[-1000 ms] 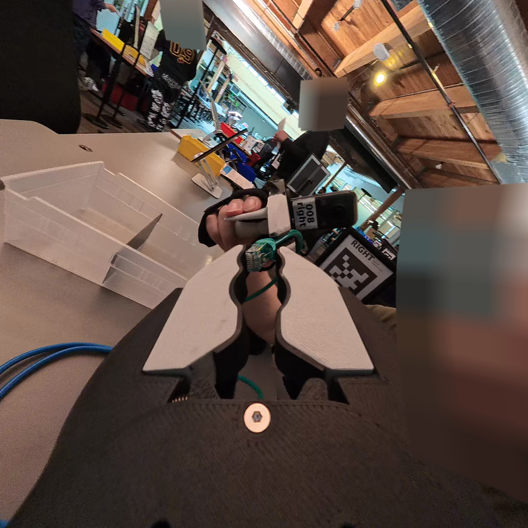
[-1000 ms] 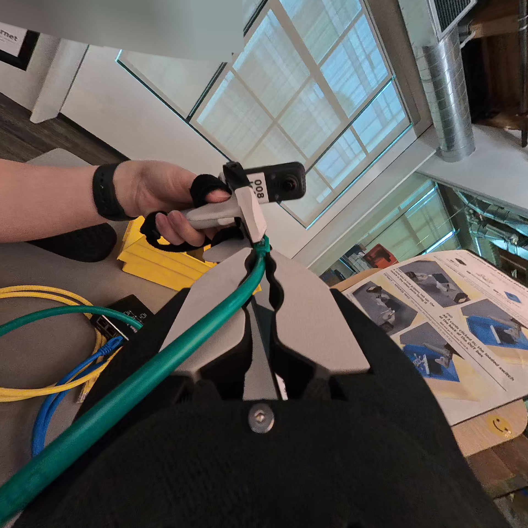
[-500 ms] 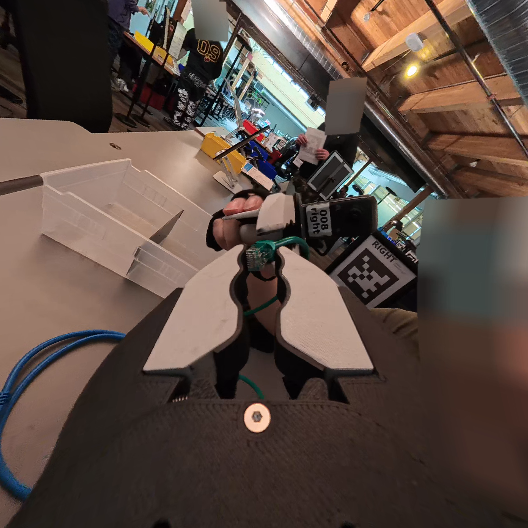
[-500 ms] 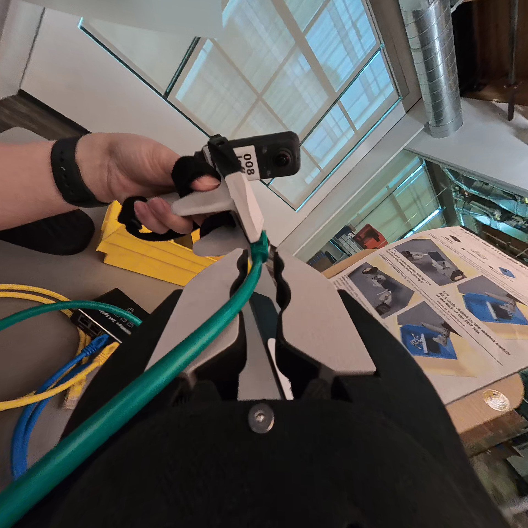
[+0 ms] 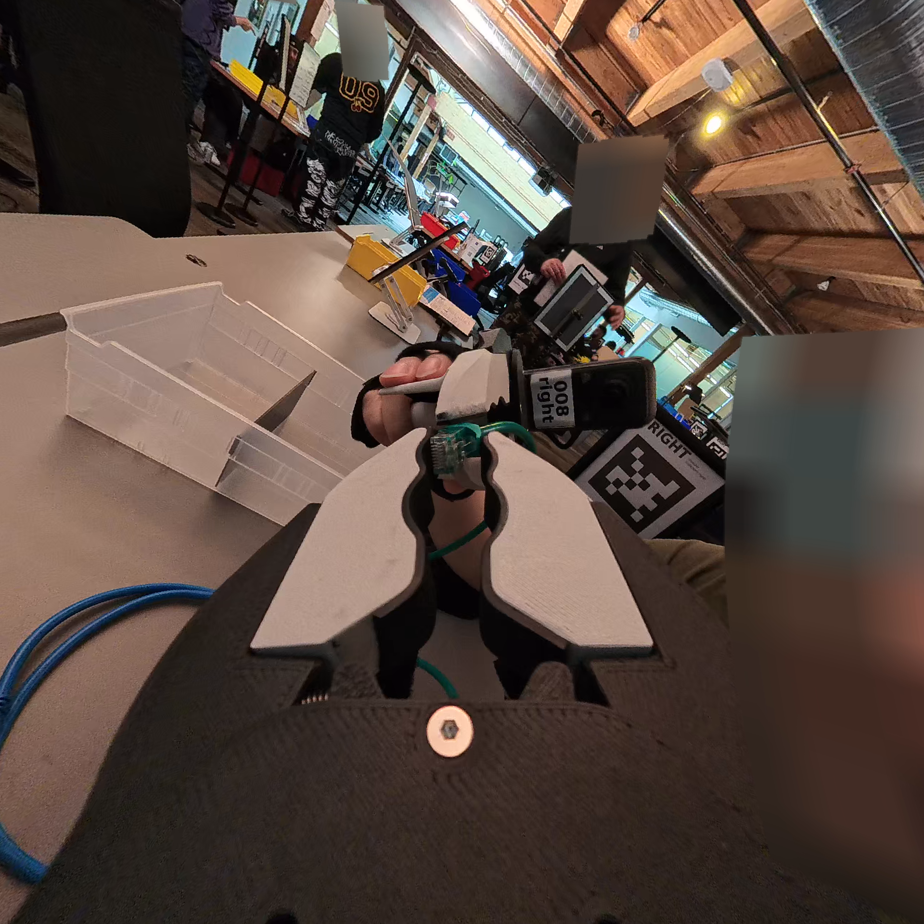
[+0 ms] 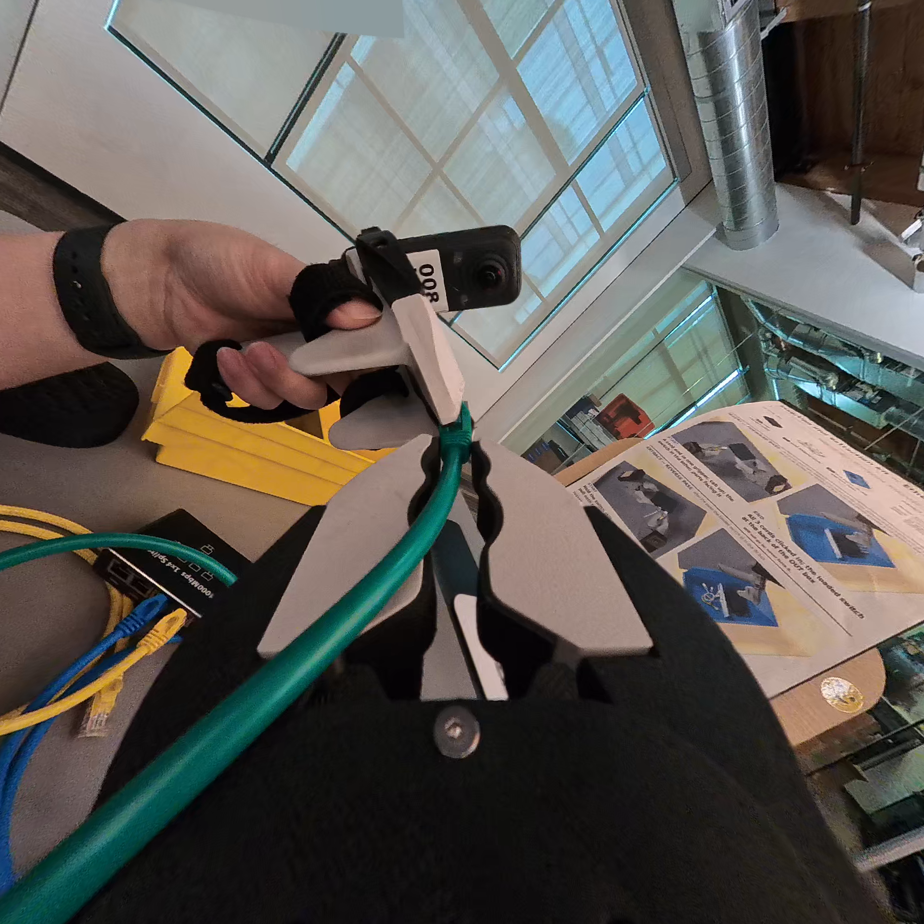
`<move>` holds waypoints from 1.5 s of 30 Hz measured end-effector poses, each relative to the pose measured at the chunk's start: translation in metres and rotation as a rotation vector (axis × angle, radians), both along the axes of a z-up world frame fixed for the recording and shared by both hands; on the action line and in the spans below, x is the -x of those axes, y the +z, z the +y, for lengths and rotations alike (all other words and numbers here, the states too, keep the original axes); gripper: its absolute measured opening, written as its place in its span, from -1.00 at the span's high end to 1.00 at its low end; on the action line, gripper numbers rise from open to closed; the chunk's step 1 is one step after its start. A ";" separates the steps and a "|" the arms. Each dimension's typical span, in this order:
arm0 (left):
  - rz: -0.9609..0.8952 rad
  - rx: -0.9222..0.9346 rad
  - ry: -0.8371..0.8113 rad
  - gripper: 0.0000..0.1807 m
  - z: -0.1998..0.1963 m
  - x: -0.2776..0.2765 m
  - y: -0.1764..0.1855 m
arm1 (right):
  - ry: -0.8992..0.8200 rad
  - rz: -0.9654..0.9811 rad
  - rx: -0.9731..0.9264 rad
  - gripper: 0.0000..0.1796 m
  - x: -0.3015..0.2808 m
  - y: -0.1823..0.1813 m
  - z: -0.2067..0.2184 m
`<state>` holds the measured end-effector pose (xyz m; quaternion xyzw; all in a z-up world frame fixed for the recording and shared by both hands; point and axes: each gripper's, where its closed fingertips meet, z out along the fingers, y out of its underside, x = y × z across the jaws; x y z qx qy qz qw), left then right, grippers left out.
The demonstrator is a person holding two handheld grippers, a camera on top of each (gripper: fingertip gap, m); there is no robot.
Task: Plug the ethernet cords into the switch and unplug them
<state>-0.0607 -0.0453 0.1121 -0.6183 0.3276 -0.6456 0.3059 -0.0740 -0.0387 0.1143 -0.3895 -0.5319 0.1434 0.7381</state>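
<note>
**Q:** How are the two tools shown?

**A:** The left gripper [image 5: 452, 450] is seen clenched on the clear plug of the green ethernet cord [image 5: 446, 450], which is pinched between its fingertips. The right gripper [image 6: 452, 445] is closed around the same cord just behind the ribbed boot. The two tools are held tip to tip above the bench [image 5: 100, 525], each gripped by a hand [image 6: 200, 295].

**Q:** Where is the rest of the green cord carried?

**A:** It is led back over the right gripper's left finger and down past the camera. A second green stretch is arched toward the switch [image 6: 170, 545]; its end is hidden behind the gripper.

**Q:** And the switch?

**A:** It is laid flat on the bench, in front of a yellow bin [image 6: 240, 450]. The plugs of a blue cord [image 6: 135, 620] and a yellow cord [image 6: 160, 632] are placed just beside its port face; whether they are seated cannot be told.

**Q:** What else is shown?

**A:** A clear divided bin [image 5: 200, 380] is set farther along the bench, and an illustrated instruction sheet [image 6: 750, 540] is laid to the right.
</note>
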 end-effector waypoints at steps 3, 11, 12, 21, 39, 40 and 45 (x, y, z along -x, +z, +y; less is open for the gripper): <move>-0.008 0.012 -0.016 0.83 -0.001 0.000 0.000 | -0.004 -0.009 -0.003 0.87 0.000 0.000 -0.001; 0.090 -0.192 0.155 0.55 0.017 0.014 0.001 | -0.049 -0.021 -0.050 0.87 -0.004 0.005 -0.001; 0.131 -0.249 0.213 0.56 0.021 0.022 0.001 | -0.050 -0.017 -0.047 0.87 -0.006 0.008 -0.001; 0.540 -0.452 0.554 0.40 0.012 0.103 -0.040 | -0.074 0.030 -0.051 0.87 -0.046 0.041 -0.007; 1.006 -0.229 0.698 0.06 -0.008 0.145 -0.241 | -0.010 -0.010 -0.033 0.88 -0.078 0.064 -0.049; 1.002 -0.201 0.686 0.05 -0.008 0.143 -0.245 | -0.009 -0.013 -0.032 0.88 -0.077 0.064 -0.049; 1.019 -0.171 0.666 0.08 -0.004 0.142 -0.265 | -0.003 -0.011 -0.034 0.87 -0.076 0.064 -0.049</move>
